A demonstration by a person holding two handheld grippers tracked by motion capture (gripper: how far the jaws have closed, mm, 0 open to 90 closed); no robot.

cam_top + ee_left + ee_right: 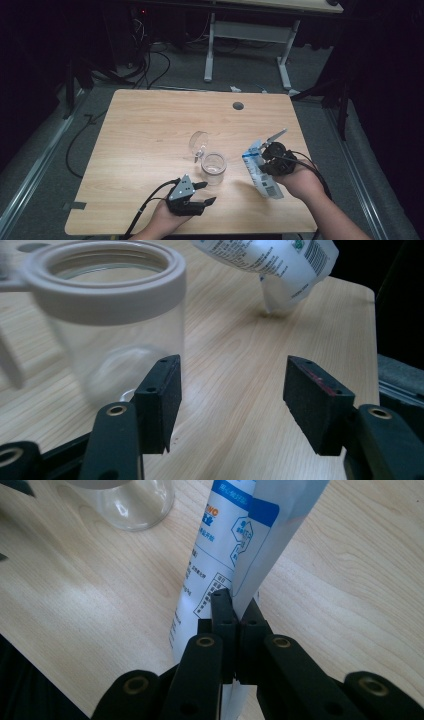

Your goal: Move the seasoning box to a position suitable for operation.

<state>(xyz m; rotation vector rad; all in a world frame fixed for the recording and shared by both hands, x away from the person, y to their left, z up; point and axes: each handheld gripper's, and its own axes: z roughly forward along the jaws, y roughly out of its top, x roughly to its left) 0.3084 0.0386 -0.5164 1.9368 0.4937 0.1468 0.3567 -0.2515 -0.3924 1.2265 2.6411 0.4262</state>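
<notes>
A clear glass jar (214, 168) with a pale rim stands upright at the table's middle, its hinged lid (198, 142) swung open behind it. My left gripper (205, 192) is open just in front of the jar; in the left gripper view the jar (107, 315) stands beyond the left jaw, outside the gap. My right gripper (261, 161) is shut on a white and blue pouch (260, 172), held upright with its lower end near the table. In the right gripper view the jaws (234, 610) pinch the pouch's (225, 545) edge.
The wooden table (150, 130) has a round cable hole (238, 106) near its far edge. Beyond it stand a desk frame (247, 40) and cables on the floor. The table's left half is bare wood.
</notes>
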